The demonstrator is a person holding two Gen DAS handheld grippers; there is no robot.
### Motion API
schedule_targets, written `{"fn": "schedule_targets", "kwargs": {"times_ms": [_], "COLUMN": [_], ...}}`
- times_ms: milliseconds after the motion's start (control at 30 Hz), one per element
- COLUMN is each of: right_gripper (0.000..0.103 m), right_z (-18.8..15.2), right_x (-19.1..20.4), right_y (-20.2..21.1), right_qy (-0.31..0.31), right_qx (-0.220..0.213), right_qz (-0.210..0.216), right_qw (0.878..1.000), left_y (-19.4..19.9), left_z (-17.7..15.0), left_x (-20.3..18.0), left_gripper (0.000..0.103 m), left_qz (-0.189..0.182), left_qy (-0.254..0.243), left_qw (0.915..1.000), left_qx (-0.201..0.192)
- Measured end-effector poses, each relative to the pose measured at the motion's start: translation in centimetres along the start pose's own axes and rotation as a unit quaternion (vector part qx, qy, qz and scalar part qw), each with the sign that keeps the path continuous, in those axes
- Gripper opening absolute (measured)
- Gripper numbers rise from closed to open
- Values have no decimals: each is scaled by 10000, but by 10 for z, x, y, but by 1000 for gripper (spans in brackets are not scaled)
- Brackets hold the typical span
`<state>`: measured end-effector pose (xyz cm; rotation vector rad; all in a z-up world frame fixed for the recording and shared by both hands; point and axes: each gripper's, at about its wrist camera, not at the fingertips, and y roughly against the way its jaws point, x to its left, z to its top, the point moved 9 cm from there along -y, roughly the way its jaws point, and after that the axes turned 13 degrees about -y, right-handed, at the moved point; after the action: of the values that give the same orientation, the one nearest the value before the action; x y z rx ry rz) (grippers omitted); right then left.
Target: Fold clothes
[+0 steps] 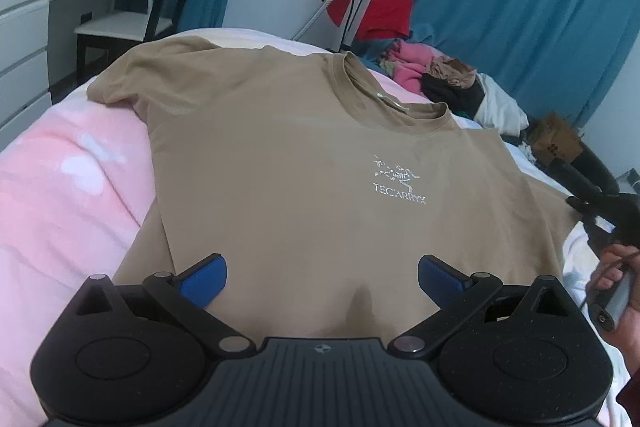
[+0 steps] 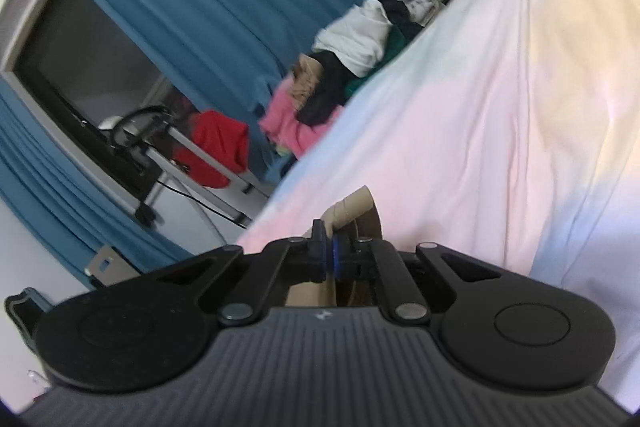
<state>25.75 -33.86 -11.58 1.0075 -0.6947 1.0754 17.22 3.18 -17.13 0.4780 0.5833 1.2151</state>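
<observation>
1. The tan T-shirt (image 1: 304, 163) lies face up on the bed (image 1: 68, 163), chest logo showing and collar toward the far side. It is spread mostly flat, which suits a first fold.
2. One sleeve (image 1: 132, 79) stretches out over the pink quilt at the far left. It looks untucked, so I judge the folding is only starting.
3. The right gripper (image 2: 329, 254) has its jaws pressed together on a bunched bit of the shirt's tan cloth. In the left wrist view it sits at the shirt's right edge, seemingly placed to lift that side and carry it across.
4. The left gripper (image 1: 322, 277) hovers over the near hem with its jaws spread wide and nothing between them. It appears poised to pin or take the lower edge while the other side is moved.
5. A pile of other clothes (image 1: 440, 75) waits at the far side of the bed, well apart from the shirt, probably next in line.
6. Blue curtains (image 1: 520, 7) hang behind the bed.
</observation>
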Motion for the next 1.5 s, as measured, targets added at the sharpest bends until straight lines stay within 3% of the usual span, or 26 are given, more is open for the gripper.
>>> {"fn": "schedule_targets", "kwargs": {"times_ms": [233, 267, 300, 333, 367, 400, 633, 733, 833, 933, 967, 1000, 1033, 1100, 1333, 1500], "right_gripper": [11, 19, 42, 56, 77, 81, 82, 82, 80, 71, 56, 32, 19, 8, 5, 5], "right_z": [-27, -31, -34, -36, -38, -40, -39, -33, -26, -22, -21, -20, -20, -16, 32, 43], "right_x": [-35, -40, -44, -45, -46, -46, -40, -32, -29, -31, -32, -33, -35, -31, 4, -31], "right_y": [-14, -17, -19, -21, -22, -22, -50, -73, -94, -106, -106, -107, -108, -104, -60, -49], "right_qy": [-812, -970, -1096, -1183, -1251, -1318, -1451, -1243, -1129, -1224, -1303, -1346, -1294, -1143, -334, -405], "right_qx": [1077, 1176, 1224, 1226, 1191, 1156, 796, 951, 1088, 1047, 999, 957, 927, 811, -340, -438], "right_qz": [-78, -79, -72, -45, 3, 52, 243, 376, 356, 302, 337, 318, 168, 117, 609, 213], "right_qw": [9908, 9883, 9864, 9854, 9850, 9845, 9859, 9870, 9870, 9865, 9859, 9858, 9871, 9901, 9970, 9980], "left_y": [2, 3, 2, 2, 1, 0, -9, -11, -15, -20, -22, -23, -23, -24, -20, -17], "left_z": [-9, -10, -11, -12, -13, -14, -21, -24, -26, -26, -25, -24, -23, -20, -19, -17], "left_x": [-13, -15, -16, -17, -18, -19, -19, -21, -21, -23, -24, -24, -24, -25, -25, -25], "left_gripper": [103, 103, 103, 103, 103, 103, 103, 103, 103, 103, 103, 103, 103, 103, 103, 103], "left_qz": [-136, -137, -133, -124, -114, -104, -116, -121, -110, -85, -72, -61, -50, -29, -32, -27], "left_qy": [80, 59, 32, 1, -27, -45, -77, -168, -229, -281, -287, -295, -306, -329, -325, -395], "left_qw": [9998, 9998, 9998, 9998, 9998, 9998, 9994, 9992, 9990, 9989, 9990, 9991, 9991, 9992, 9994, 9992], "left_qx": [118, 126, 134, 142, 154, 172, 316, 347, 376, 363, 335, 308, 283, 233, 128, 72]}}
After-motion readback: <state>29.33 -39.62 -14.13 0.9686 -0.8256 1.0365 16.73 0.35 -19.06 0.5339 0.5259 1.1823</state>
